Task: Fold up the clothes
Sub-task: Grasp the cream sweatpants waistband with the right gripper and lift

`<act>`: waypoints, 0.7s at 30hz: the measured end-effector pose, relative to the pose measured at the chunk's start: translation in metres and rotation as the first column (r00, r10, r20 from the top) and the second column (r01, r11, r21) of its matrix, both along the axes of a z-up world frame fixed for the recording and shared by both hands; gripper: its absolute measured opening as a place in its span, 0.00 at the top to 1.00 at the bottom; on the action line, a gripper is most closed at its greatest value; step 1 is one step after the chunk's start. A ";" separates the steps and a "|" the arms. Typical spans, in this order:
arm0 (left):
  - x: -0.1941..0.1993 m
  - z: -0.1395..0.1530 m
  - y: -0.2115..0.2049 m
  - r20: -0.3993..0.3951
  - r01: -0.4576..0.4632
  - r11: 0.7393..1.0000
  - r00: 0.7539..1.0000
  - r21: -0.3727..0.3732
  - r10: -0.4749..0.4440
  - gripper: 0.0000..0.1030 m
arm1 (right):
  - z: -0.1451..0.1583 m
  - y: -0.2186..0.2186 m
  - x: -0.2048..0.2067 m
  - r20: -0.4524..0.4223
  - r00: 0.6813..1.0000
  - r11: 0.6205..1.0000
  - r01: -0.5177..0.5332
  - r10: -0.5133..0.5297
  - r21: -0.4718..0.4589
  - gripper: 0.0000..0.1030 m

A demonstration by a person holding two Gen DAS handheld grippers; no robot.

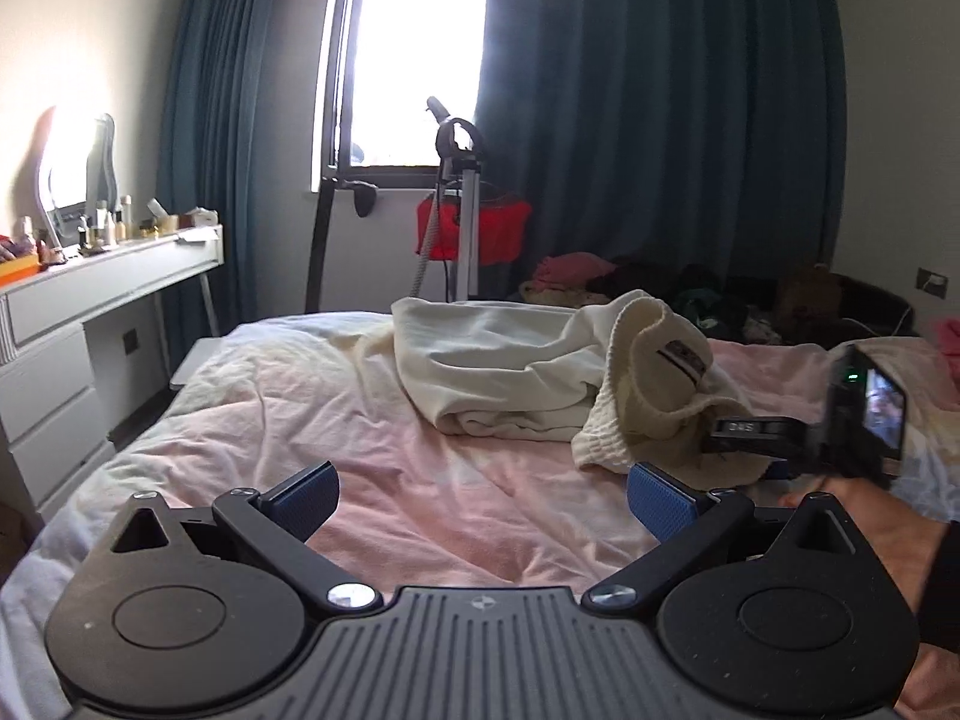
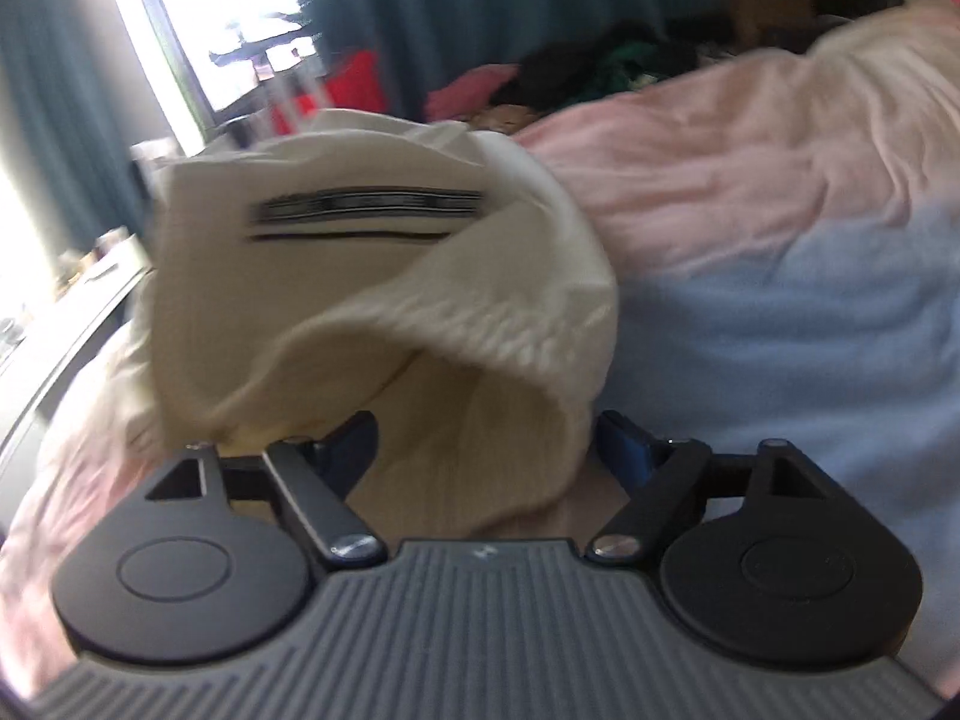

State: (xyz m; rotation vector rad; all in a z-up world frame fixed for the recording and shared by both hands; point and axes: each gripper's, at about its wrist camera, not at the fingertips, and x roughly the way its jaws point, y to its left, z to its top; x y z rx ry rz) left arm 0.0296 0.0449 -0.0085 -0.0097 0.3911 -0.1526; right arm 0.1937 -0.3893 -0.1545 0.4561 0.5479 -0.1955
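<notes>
Left wrist view: the left hand-held gripper (image 1: 483, 501) hangs with its fingers wide apart and nothing between them, over the pink bed (image 1: 372, 462). The cream sweater (image 1: 516, 372) lies bunched ahead of it and to its right.

Right wrist view (blurred): the right hand-held gripper (image 2: 486, 450) is spread too, with the sweater's ribbed edge (image 2: 480, 324) drooping between its fingers, not yet pinched. I judge the step is taking hold. Next, it should close on that edge.

- cream ribbed sweater (image 1: 528, 372), black-striped neck label (image 2: 366, 207)
- pink and pale blue bed cover (image 1: 372, 456)
- teal curtains (image 1: 660, 108)
- red garment (image 1: 498, 231) on rack
- blue gripper pads (image 1: 660, 501)
</notes>
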 end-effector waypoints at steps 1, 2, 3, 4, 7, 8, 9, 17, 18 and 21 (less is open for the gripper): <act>0.004 -0.003 0.002 -0.006 0.005 1.000 1.000 -0.010 -0.005 0.00 | -0.006 -0.001 0.009 -0.009 1.000 1.000 0.026 -0.026 -0.005 0.27; 0.010 -0.006 0.004 -0.016 0.002 1.000 1.000 -0.020 -0.002 0.00 | -0.010 0.000 0.014 -0.010 0.999 0.999 0.039 -0.039 -0.016 0.35; 0.015 -0.009 0.006 -0.024 -0.002 1.000 1.000 -0.030 0.002 0.00 | -0.012 0.003 0.018 -0.006 0.999 0.998 0.047 -0.048 -0.041 0.39; 0.021 -0.013 0.008 -0.031 -0.008 0.999 1.000 -0.039 0.006 0.00 | -0.013 0.008 0.024 -0.009 0.998 0.995 0.060 -0.061 -0.081 0.43; 0.040 -0.023 0.013 -0.069 -0.015 0.998 0.998 -0.065 0.011 0.00 | -0.007 0.014 0.030 -0.009 0.996 0.990 0.082 -0.084 -0.113 0.64; 0.045 -0.025 0.016 -0.083 -0.020 0.996 0.996 -0.082 0.013 0.00 | -0.004 0.014 0.030 -0.008 0.996 0.991 0.083 -0.085 -0.103 0.84; 0.051 -0.028 0.018 -0.096 -0.025 0.995 0.995 -0.100 0.016 0.00 | 0.004 0.015 0.027 -0.004 0.997 0.991 0.078 -0.079 -0.105 0.84; 0.045 -0.019 0.018 -0.055 -0.024 0.991 0.998 -0.132 0.017 0.00 | 0.096 0.021 -0.035 0.069 0.998 0.975 0.005 0.010 -0.222 0.88; 0.041 -0.017 0.018 -0.051 -0.025 0.991 0.999 -0.131 0.018 0.00 | 0.109 0.022 -0.047 0.088 0.996 0.972 -0.007 0.028 -0.233 0.88; 0.027 -0.013 0.018 -0.040 -0.025 0.991 0.999 -0.129 0.020 0.00 | 0.146 0.025 -0.088 0.141 0.987 0.966 -0.042 0.080 -0.254 0.89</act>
